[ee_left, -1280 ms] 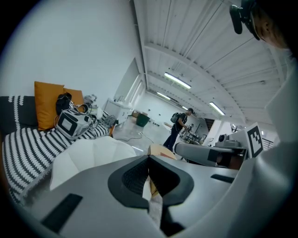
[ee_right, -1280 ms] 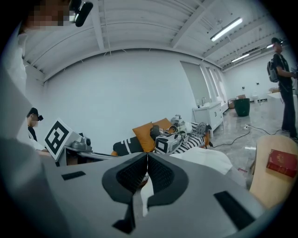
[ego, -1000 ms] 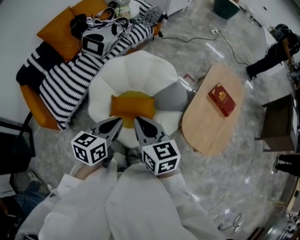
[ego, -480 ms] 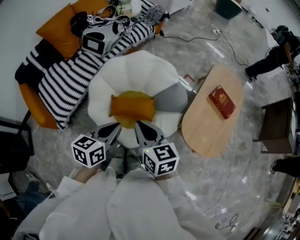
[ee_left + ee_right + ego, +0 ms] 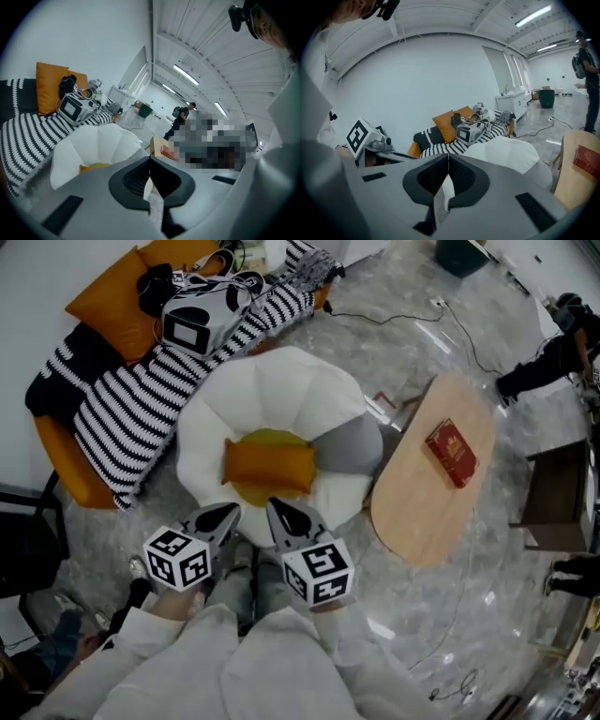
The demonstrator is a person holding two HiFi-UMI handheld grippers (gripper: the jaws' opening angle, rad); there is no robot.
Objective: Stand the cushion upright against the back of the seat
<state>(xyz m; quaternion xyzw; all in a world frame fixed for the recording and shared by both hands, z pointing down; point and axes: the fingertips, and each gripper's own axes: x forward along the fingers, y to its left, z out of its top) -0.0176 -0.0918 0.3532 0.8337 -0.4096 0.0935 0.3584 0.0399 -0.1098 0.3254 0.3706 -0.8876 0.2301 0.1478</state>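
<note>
An orange cushion lies flat in the middle of a white, petal-shaped seat. Just short of the seat's near edge, my left gripper and right gripper hover side by side. Both are shut with nothing between the jaws, and neither touches the cushion. In the left gripper view the gripper points at the seat, with a sliver of the cushion showing above the jaws. From the right gripper, I see the seat but not the cushion.
An orange sofa with a striped blanket and a black-and-white device stands behind the seat on the left. A wooden side table with a red book stands close on the right. Cables cross the floor.
Both grippers have sunk a little together in front of the seat and stayed shut. The cushion has not moved.
</note>
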